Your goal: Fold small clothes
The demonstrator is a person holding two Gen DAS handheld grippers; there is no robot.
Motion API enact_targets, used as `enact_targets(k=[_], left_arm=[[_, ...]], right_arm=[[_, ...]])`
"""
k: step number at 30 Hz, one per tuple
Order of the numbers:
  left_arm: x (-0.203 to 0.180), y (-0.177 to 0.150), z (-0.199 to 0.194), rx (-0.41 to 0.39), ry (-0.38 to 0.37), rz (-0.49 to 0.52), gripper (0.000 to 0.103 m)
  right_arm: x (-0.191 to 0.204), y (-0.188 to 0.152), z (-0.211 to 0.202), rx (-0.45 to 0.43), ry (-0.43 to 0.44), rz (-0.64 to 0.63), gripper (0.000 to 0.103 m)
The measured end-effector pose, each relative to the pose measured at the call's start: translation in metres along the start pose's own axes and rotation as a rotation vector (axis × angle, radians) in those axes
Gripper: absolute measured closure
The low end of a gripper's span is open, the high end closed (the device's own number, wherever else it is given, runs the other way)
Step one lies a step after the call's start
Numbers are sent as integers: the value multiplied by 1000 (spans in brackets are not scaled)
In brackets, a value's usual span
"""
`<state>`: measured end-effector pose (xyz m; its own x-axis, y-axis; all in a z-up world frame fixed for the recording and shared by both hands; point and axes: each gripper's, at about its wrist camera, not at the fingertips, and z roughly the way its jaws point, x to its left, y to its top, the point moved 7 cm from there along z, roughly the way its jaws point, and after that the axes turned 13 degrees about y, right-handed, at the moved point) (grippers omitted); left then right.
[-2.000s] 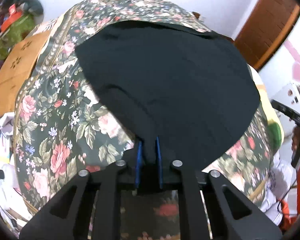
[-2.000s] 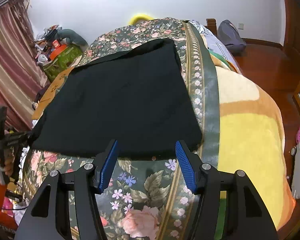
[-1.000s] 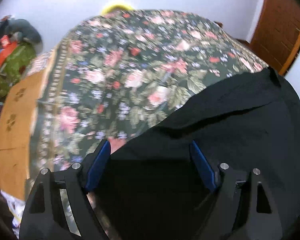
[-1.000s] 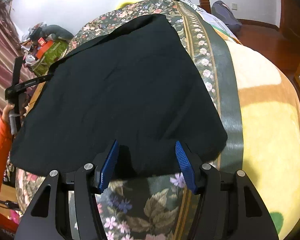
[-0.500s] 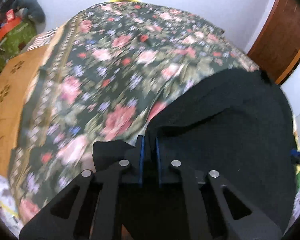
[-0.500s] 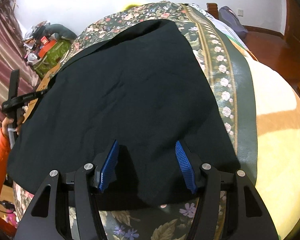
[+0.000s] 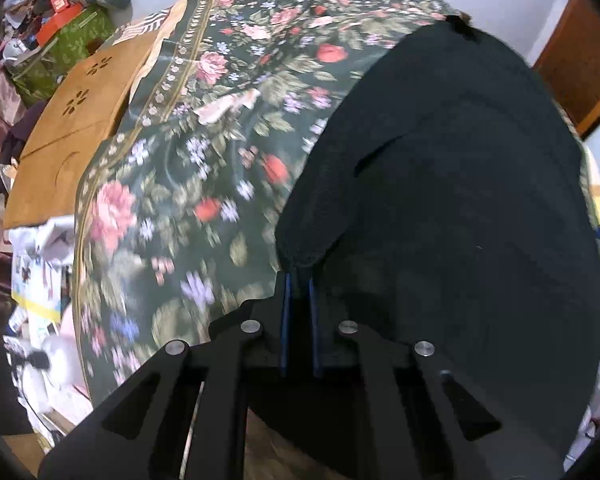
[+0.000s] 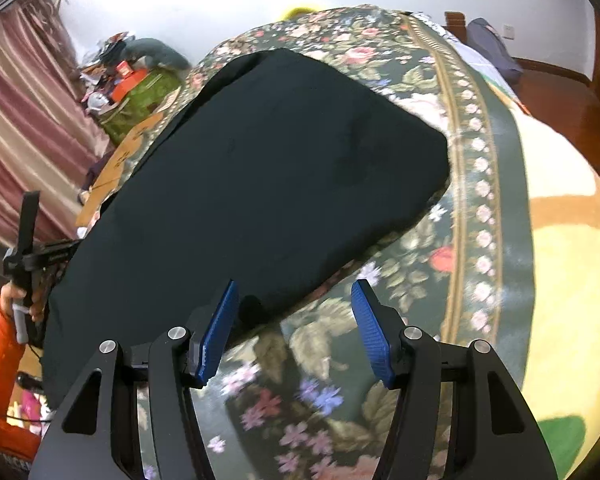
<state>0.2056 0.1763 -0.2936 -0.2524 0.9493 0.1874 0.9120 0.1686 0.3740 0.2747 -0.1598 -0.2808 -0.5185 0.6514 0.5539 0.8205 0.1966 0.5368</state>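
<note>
Left wrist view sits low on the left gripper (image 7: pixel 298 292), close over the bed (image 7: pixel 188 184), facing along it toward the far wall and a door (image 7: pixel 580 68) at right. Right wrist view rides the right gripper (image 8: pixel 294 320), a bit higher, facing up the bed (image 8: pixel 480 184) toward the wall, curtain (image 8: pixel 24 112) at left. Both share the black cloth (image 7: pixel 460 184) (image 8: pixel 260 168), the floral cover and a clutter pile (image 7: pixel 56 8) (image 8: pixel 128 72). Right view also catches the left gripper (image 8: pixel 28 256) at far left.

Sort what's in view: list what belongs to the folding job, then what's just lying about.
Job:
black garment
left gripper, shut on the garment's edge
right gripper, open
floral bedspread, the folding surface

Lying about:
green box with clutter
yellow blanket
brown cardboard
</note>
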Motion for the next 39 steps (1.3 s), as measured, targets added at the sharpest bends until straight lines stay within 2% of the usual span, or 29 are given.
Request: enact_targets(k=[4, 8, 11, 13, 15, 24, 29, 32, 34, 37, 39], left_arm=[[-10, -12, -20, -6, -67, -30, 96], [-28, -20, -32, -28, -81, -1, 96], [-39, -22, -39, -36, -101, 18, 97], [-44, -22, -41, -37, -124, 22, 97], [-48, -22, -43, -38, -151, 18, 97], [-67, -18, -47, -50, -202, 47, 95], [-77, -15, -50, -59, -216, 46, 95], [-82, -15, -52, -72, -190, 57, 95], [-81, -16, -53, -72, -185, 50, 95], [-78, -21, -57, -75, -168, 56, 95], [-75, -26, -60, -99, -120, 75, 94]], right_arm=[[-2, -8, 14, 29, 49, 33, 48], [-10, -2, 24, 13, 21, 10, 46], [-15, 11, 29, 4, -5, -16, 63], [-14, 17, 32, 4, -16, -38, 81], [-18, 26, 36, 11, -22, -54, 90], [-34, 65, 50, 29, -64, -130, 93], [-40, 81, 52, 11, -76, -102, 91], [-30, 70, 44, 44, -88, -135, 76], [-24, 65, 36, 44, -90, -158, 56], [-11, 50, 19, 38, -84, -176, 49], [-3, 39, 8, 39, -69, -182, 49]])
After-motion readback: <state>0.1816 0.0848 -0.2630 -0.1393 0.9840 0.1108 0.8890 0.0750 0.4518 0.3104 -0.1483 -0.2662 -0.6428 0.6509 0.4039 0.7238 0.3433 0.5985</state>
